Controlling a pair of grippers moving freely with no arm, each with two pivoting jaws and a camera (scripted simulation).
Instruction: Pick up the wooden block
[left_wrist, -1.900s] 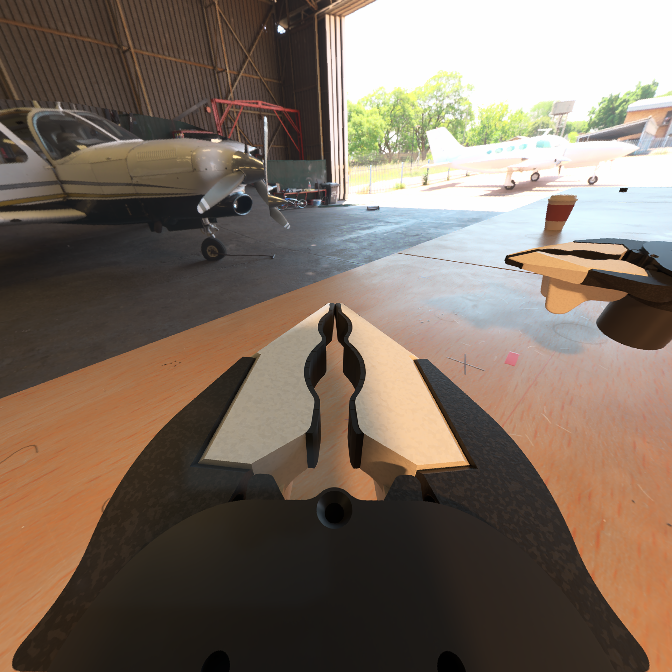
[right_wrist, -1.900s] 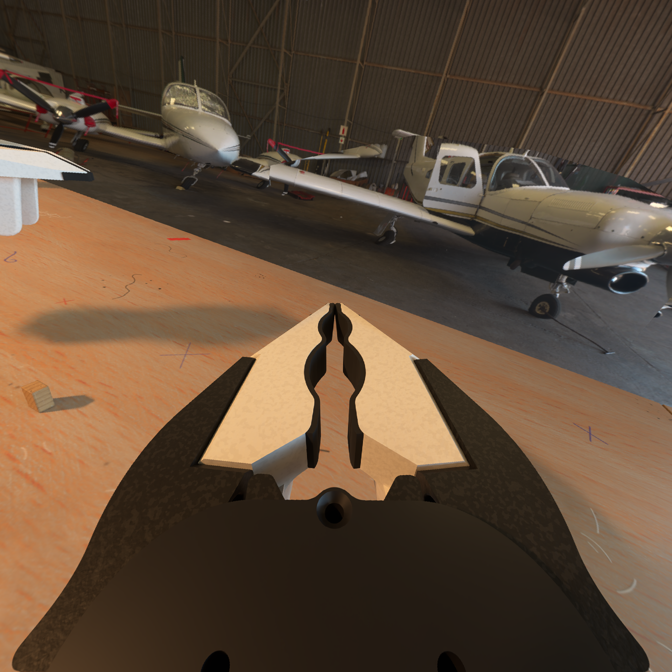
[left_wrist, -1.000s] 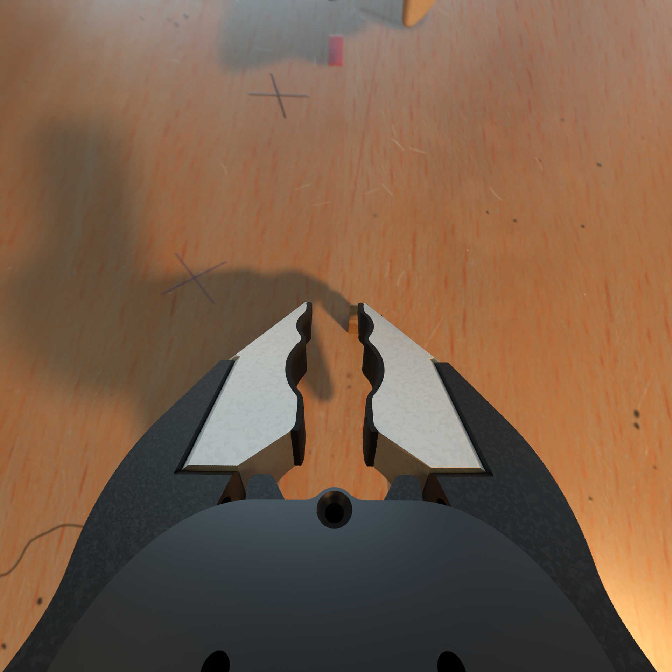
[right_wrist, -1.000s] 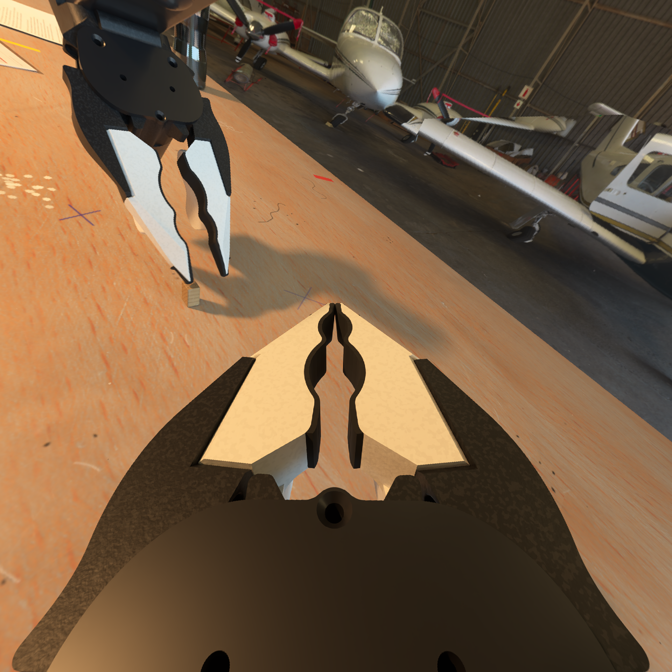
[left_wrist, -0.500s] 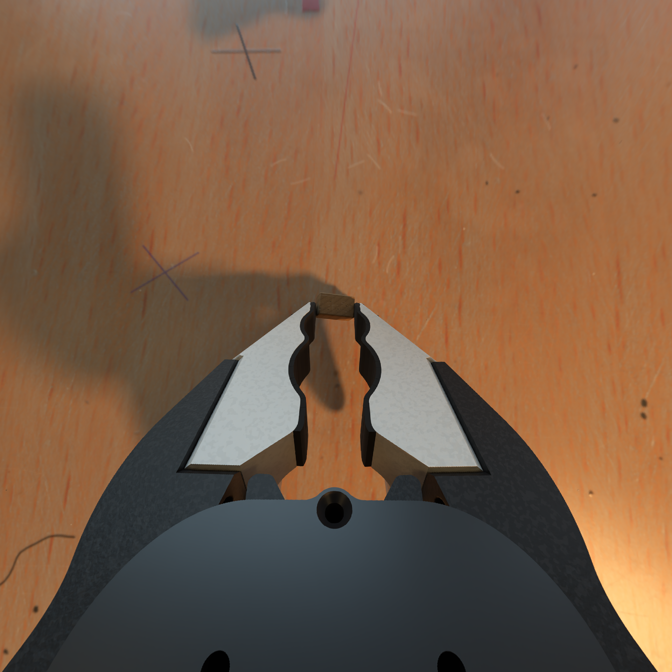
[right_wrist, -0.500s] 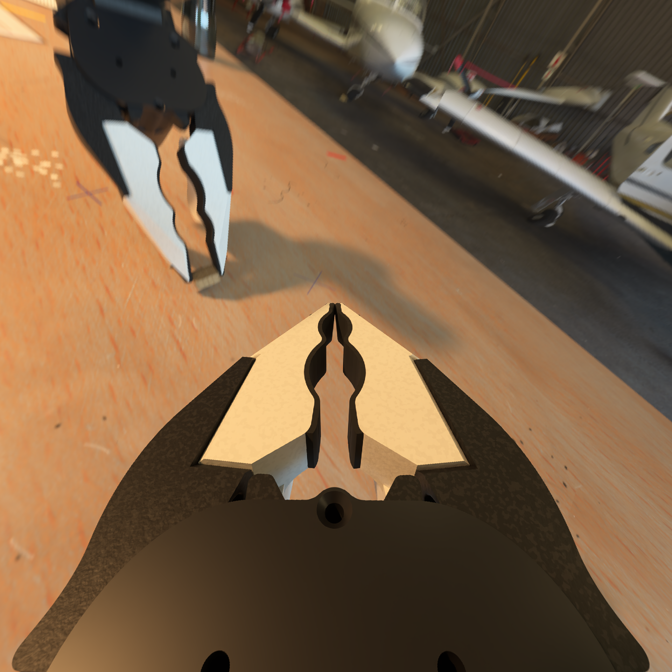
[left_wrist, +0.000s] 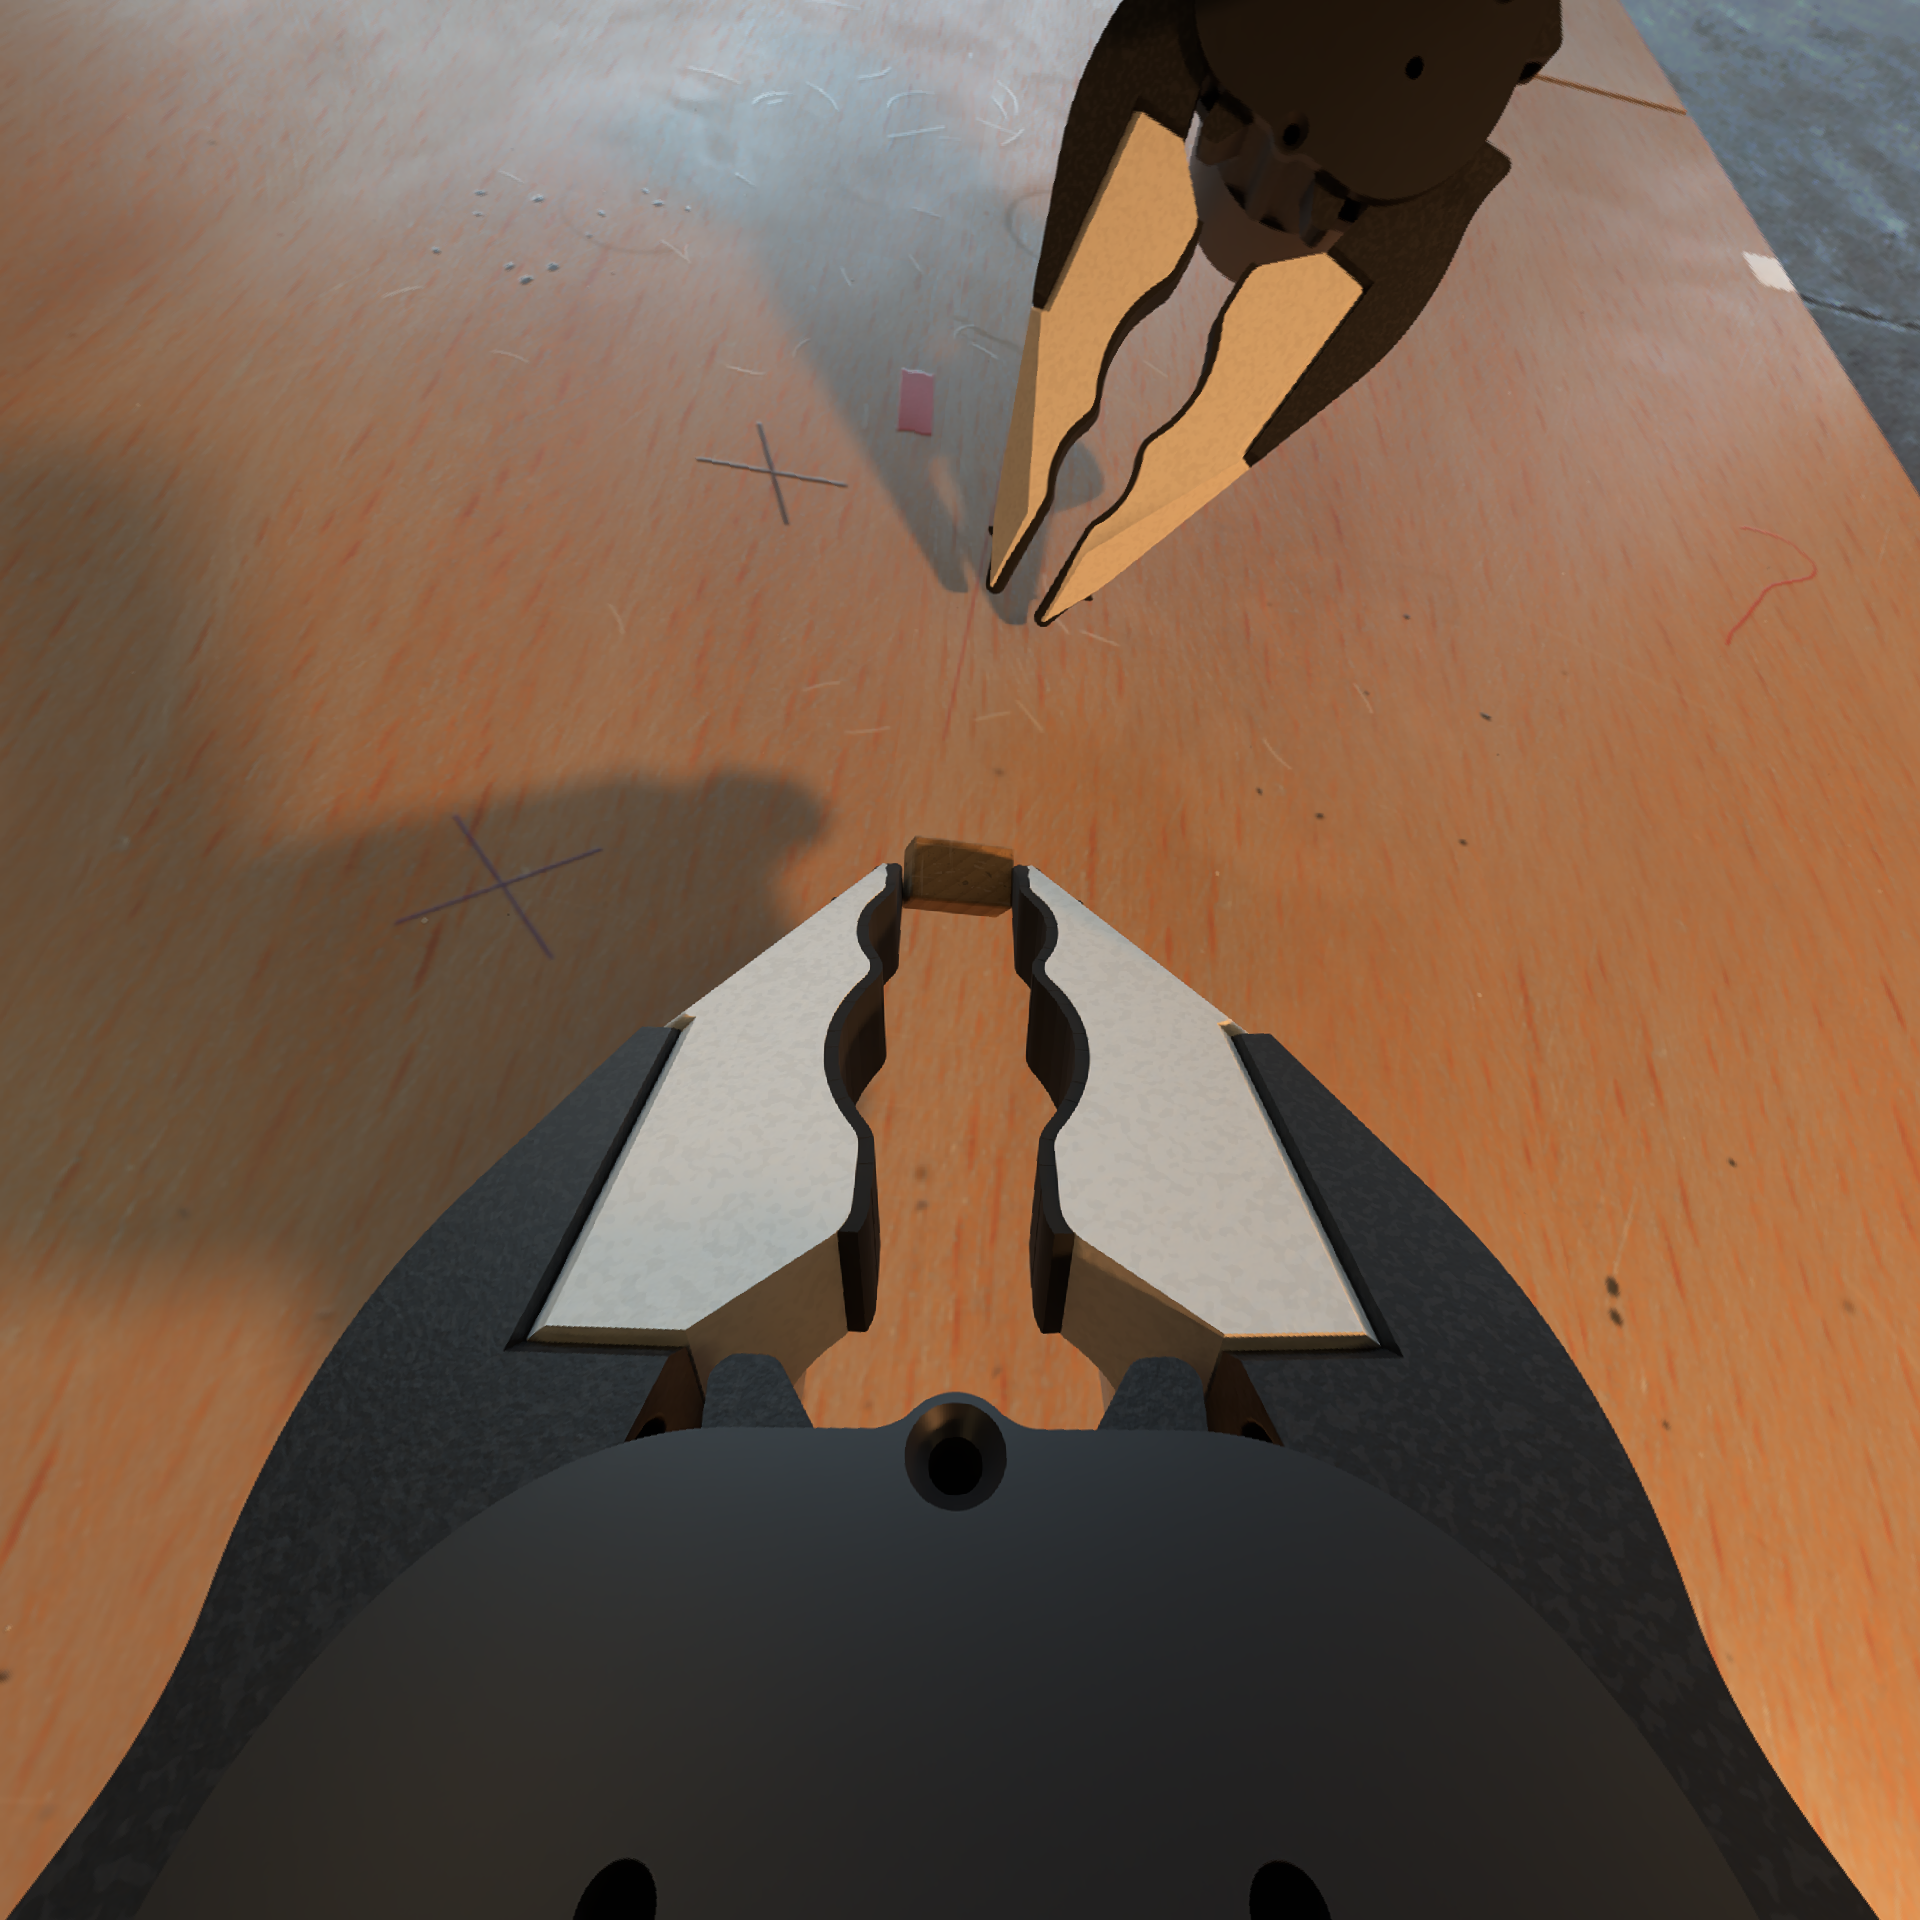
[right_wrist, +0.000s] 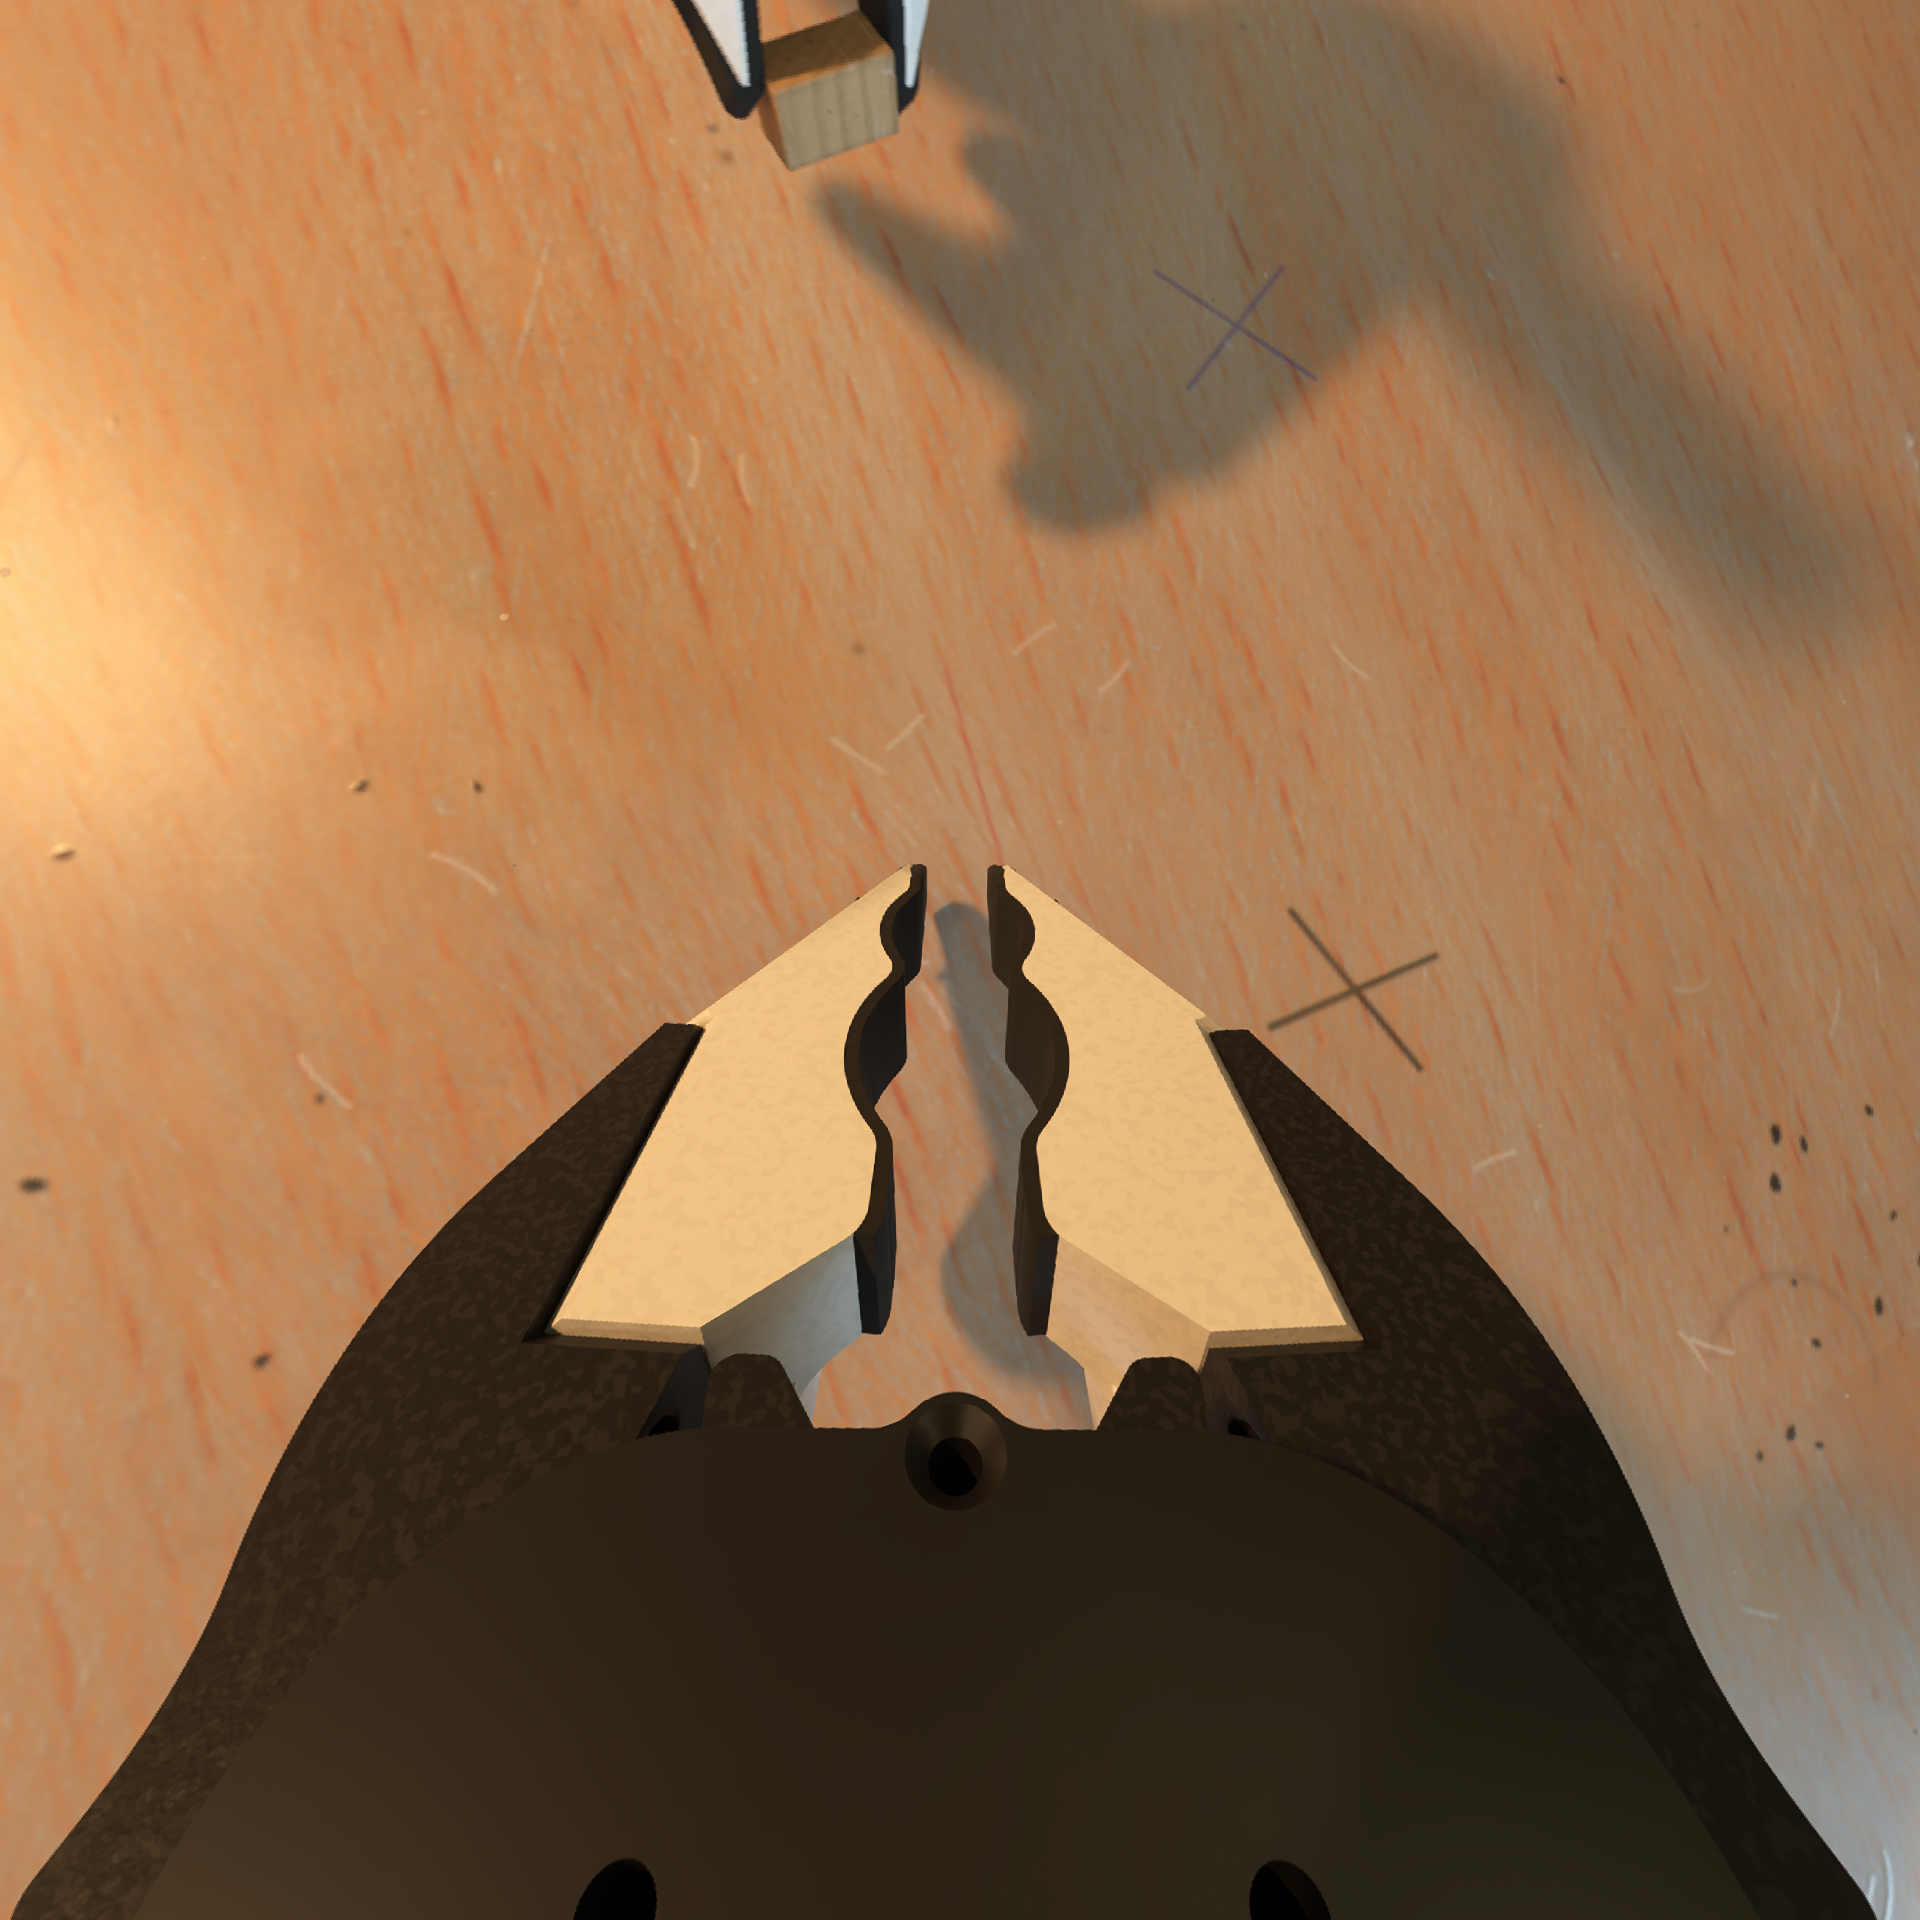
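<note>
Pale wood with fine grain: we see the small wooden block (left_wrist: 958, 879) at frame centre, pinched between the left gripper (left_wrist: 956, 883) tips above the table (left_wrist: 312, 623). The right gripper (right_wrist: 954, 883) is slightly parted, holding nothing.

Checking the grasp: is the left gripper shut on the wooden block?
Yes: left gripper fingertips pinch the wooden block on both sides.

Left gripper (left_wrist: 957, 883): black textured body, pale wavy-edged fingers (left_wrist: 748, 1122), one central screw hole. Right gripper (right_wrist: 954, 881): dark brown, tan fingers (right_wrist: 1153, 1132).
</note>
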